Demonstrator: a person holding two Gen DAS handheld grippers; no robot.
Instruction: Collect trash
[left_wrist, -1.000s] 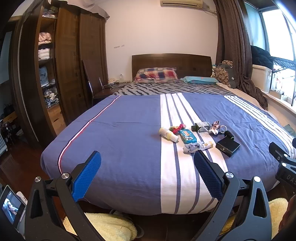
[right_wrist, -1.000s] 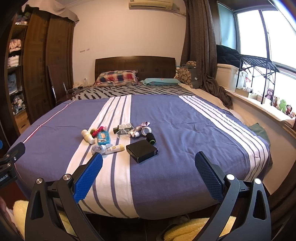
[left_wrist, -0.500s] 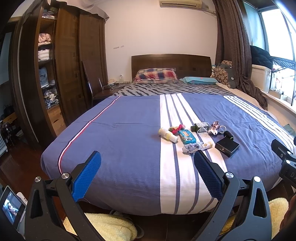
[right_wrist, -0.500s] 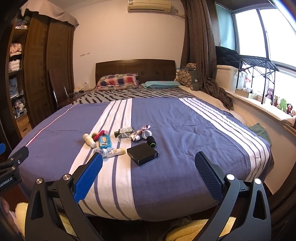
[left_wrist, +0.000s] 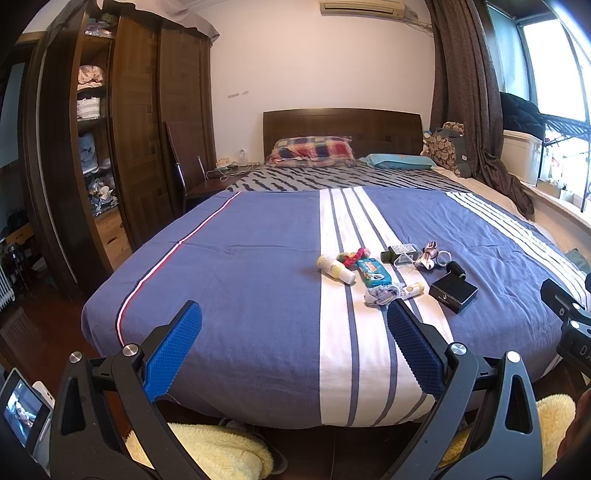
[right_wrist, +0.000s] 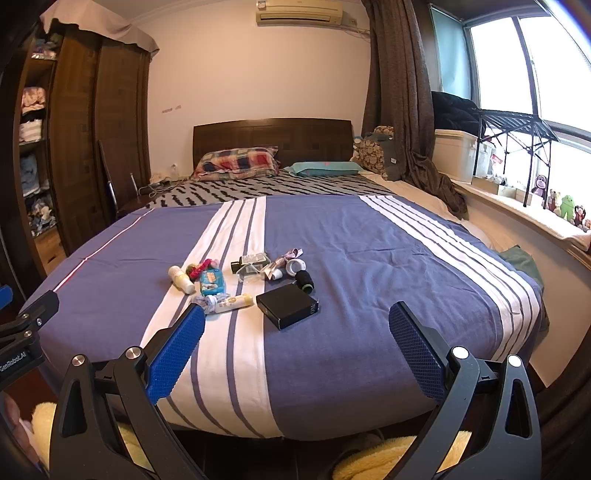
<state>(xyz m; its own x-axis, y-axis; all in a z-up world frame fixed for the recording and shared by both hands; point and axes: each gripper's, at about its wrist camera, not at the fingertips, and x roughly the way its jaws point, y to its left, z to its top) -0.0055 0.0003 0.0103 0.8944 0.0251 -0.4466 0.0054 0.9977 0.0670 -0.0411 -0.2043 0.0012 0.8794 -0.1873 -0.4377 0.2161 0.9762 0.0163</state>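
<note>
A cluster of small items lies on the blue and white striped bedspread: a pale yellow bottle, a blue wipes pack, a crumpled wrapper with a small tube, a black box and a black roll. In the right wrist view the same bottle, wipes pack, tube and black box lie ahead. My left gripper is open, short of the bed's foot edge. My right gripper is open too, nothing between its fingers.
A dark wooden wardrobe with shelves of clothes stands left of the bed. Curtains and a window sill with toys are on the right. Yellow fluffy slippers lie on the floor below the bed's foot edge.
The right wrist view has tilted and drawn back a little, so the items sit lower and smaller. The left view has barely shifted. Both grippers stay open.
</note>
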